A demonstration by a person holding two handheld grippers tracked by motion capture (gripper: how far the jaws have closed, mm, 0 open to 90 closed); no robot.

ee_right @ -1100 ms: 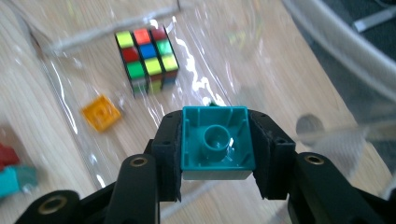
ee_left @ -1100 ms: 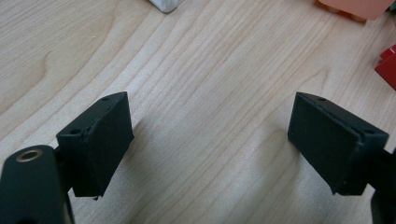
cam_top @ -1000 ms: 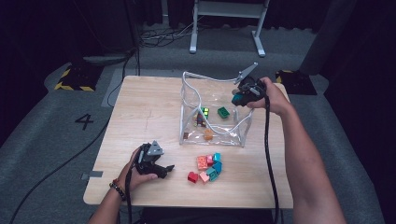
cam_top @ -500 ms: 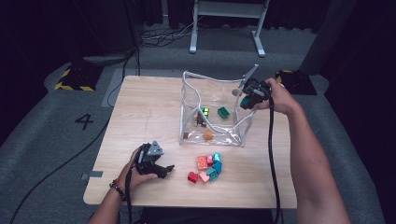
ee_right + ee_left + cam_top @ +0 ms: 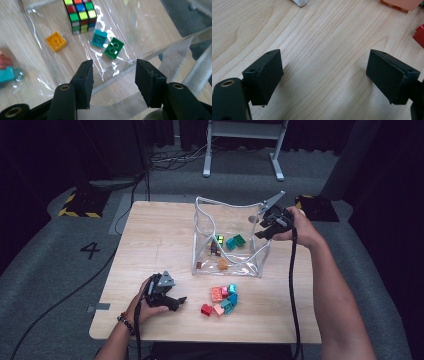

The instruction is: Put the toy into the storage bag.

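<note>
Hovering over the far right corner of the clear plastic bag (image 5: 227, 265), right claw (image 5: 265, 227) just having been opening up, jaws now spreading apart with nothing pinched between them. Looking down past those black jaws in the right gripper view: green brick (image 5: 114, 48) and teal brick (image 5: 99, 38) lying touching each other on the bag's floor, yellow brick (image 5: 56, 41) sitting apart to one side, puzzle cube (image 5: 80, 15) standing just beyond them. Seeing the bag's woven white edging (image 5: 130, 100) running right under the claw tips, close below but not being gripped.

Resting low on the near left part of the desk (image 5: 160, 235), left claw (image 5: 175, 302) spreading wide, pads empty, bare wood grain showing between them in the left gripper view. Catching a red brick (image 5: 419, 35) at the right edge there and an orange-pink one (image 5: 404, 3) at the top.

Waiting on the desk just in front of the bag, loose pile of bricks (image 5: 222, 299): red, pink, orange and teal pieces huddling together, lying between the two hands and a little to the right of the left claw. Standing upright and open-topped, the bag sitting at mid-desk with its load already inside.
</note>
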